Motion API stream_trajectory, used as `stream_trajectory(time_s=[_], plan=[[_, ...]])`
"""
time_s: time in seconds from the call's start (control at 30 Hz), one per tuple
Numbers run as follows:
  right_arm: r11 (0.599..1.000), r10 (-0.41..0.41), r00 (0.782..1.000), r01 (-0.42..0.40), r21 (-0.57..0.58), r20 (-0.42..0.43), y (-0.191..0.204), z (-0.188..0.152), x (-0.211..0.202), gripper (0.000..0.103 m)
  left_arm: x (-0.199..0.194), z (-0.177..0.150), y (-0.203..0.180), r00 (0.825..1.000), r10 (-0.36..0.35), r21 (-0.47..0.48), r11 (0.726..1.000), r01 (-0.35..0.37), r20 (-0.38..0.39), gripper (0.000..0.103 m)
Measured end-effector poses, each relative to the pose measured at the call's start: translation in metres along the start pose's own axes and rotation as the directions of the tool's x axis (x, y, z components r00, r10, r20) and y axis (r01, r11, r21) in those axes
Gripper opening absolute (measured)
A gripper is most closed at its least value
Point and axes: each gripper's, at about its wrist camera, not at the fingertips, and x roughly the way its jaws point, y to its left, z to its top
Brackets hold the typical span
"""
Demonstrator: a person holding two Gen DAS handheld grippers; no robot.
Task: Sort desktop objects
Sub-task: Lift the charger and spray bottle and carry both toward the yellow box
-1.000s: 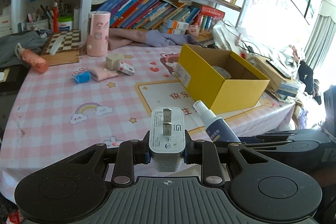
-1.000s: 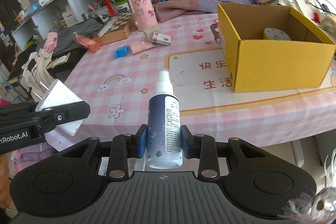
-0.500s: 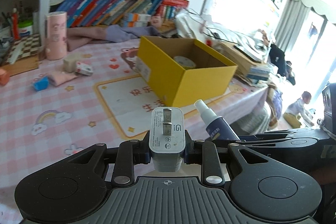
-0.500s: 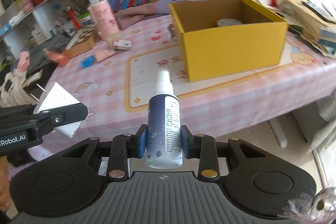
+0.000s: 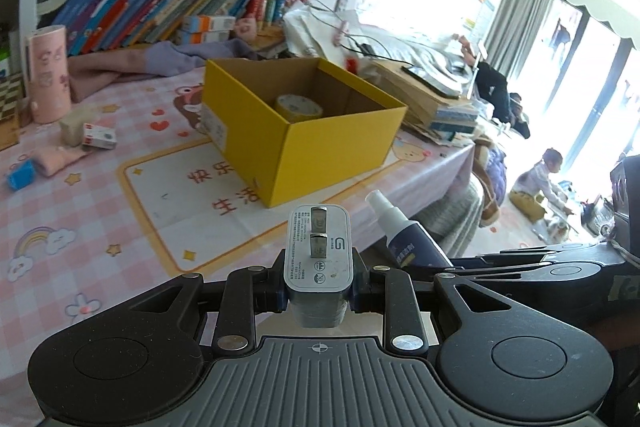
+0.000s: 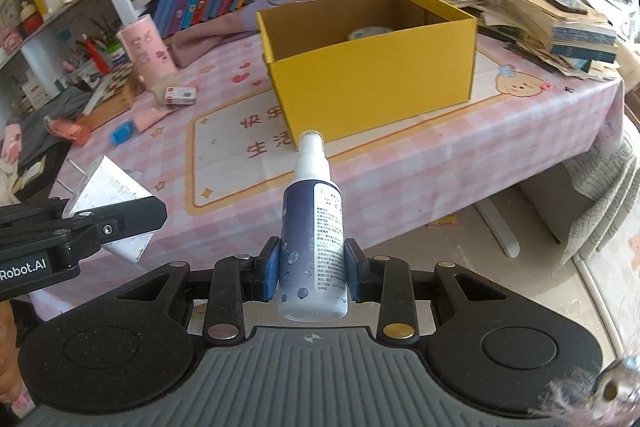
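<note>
My left gripper [image 5: 319,291] is shut on a white plug charger [image 5: 318,247], its prongs facing up. My right gripper [image 6: 312,273] is shut on a blue-and-white spray bottle [image 6: 312,235], nozzle pointing ahead. Each held item shows in the other view: the spray bottle [image 5: 404,239] at the right, the charger [image 6: 108,203] at the left. Ahead on the pink checked tablecloth [image 5: 80,195] stands an open yellow box [image 5: 304,123] with a tape roll [image 5: 298,107] inside. Both grippers hover near the table's front edge, short of the yellow box [image 6: 368,63].
A pink cylinder [image 5: 46,75], a small red-and-white carton [image 5: 98,138], a blue block [image 5: 21,175] and pink cloth lie at the left. Bookshelves line the back. A paper stack [image 6: 560,23] sits right of the box. The floor [image 6: 480,251] drops off at right.
Both grippers swung to the right along the table edge, still holding their items. The yellow box now sits more central in both views, and the table's right corner and floor have come into sight.
</note>
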Motion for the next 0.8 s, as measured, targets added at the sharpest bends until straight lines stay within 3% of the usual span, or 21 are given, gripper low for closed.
stream_trajectory(time_s=[0.8], plan=[[0.999, -0.014, 1.000, 0.014, 0.052, -0.001, -0.082, 0.034, 0.010, 0.030, 0.070, 0.037, -0.052, 1.000, -0.017, 0.025, 1.000, 0.018, -0.025, 0.025]])
